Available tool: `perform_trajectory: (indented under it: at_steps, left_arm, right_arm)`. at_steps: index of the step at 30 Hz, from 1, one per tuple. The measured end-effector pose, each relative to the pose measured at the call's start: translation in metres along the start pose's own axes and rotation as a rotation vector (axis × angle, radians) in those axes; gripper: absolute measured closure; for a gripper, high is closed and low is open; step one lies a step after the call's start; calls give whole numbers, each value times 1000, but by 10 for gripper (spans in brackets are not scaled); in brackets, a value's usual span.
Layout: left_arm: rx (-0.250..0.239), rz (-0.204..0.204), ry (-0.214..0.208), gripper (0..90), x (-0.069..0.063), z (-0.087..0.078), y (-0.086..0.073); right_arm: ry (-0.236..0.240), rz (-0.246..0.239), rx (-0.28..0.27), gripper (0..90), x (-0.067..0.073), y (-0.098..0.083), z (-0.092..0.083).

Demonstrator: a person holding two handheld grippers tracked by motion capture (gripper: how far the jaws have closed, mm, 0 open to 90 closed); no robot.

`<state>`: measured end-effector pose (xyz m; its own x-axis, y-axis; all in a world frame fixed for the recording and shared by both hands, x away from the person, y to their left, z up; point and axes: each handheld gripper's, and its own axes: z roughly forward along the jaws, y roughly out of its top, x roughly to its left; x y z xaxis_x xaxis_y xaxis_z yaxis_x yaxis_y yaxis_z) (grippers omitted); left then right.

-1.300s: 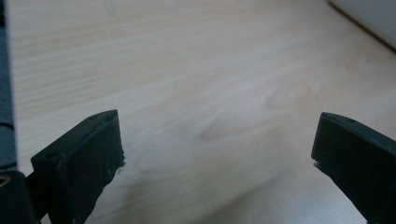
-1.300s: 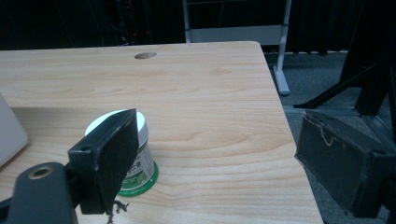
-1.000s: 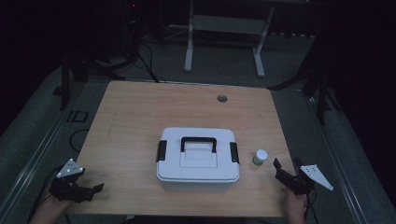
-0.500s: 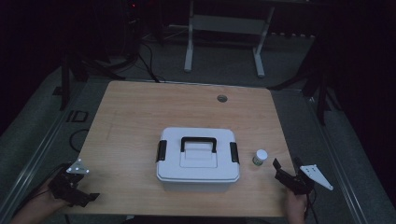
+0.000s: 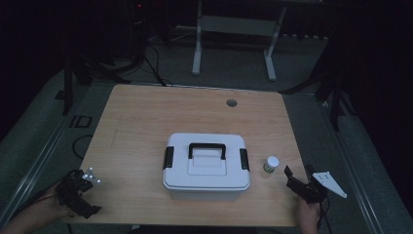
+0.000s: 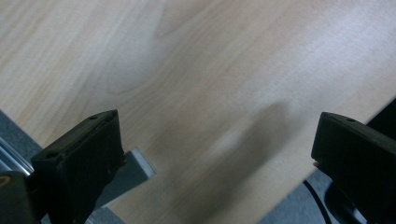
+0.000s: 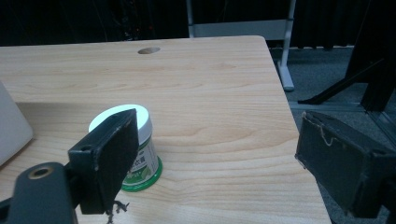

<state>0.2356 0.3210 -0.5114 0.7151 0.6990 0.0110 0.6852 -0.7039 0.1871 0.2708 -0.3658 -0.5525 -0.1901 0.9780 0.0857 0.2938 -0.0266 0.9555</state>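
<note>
Jaws of both grippers stand spread with nothing between them. At the bench's (image 5: 146,122) 7 o'clock corner the left gripper (image 5: 73,192) hangs over the near edge, its own view looking down on bare wood. Off the 5 o'clock corner sits the right gripper (image 5: 303,187), a small white-lidded jar (image 7: 133,149) just ahead of its jaws at 11 o'clock. A white case (image 5: 206,168) with a black handle (image 5: 207,147) rests mid-bench, the jar just beside it at 3 o'clock.
</note>
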Motion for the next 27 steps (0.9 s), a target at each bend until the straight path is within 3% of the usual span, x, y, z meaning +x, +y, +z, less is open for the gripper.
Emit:
perform_trajectory:
  at_steps: [5,9,13,18,27]
  left_arm:
    - [86,39,-16,17,-1,-4,10]
    - [126,46,-41,17,-2,-8,16]
    - [161,46,-19,17,0,-10,21]
    - [223,60,-34,17,1,-16,30]
    - [211,74,-54,31,1,-34,45]
  right_arm:
    - [0,4,0,128,0,0,0]
    - [-3,3,1,128,0,0,0]
    - [-4,6,1,128,-1,0,0]
    - [-3,4,5,128,-1,0,0]
    - [-3,7,6,128,-1,0,1]
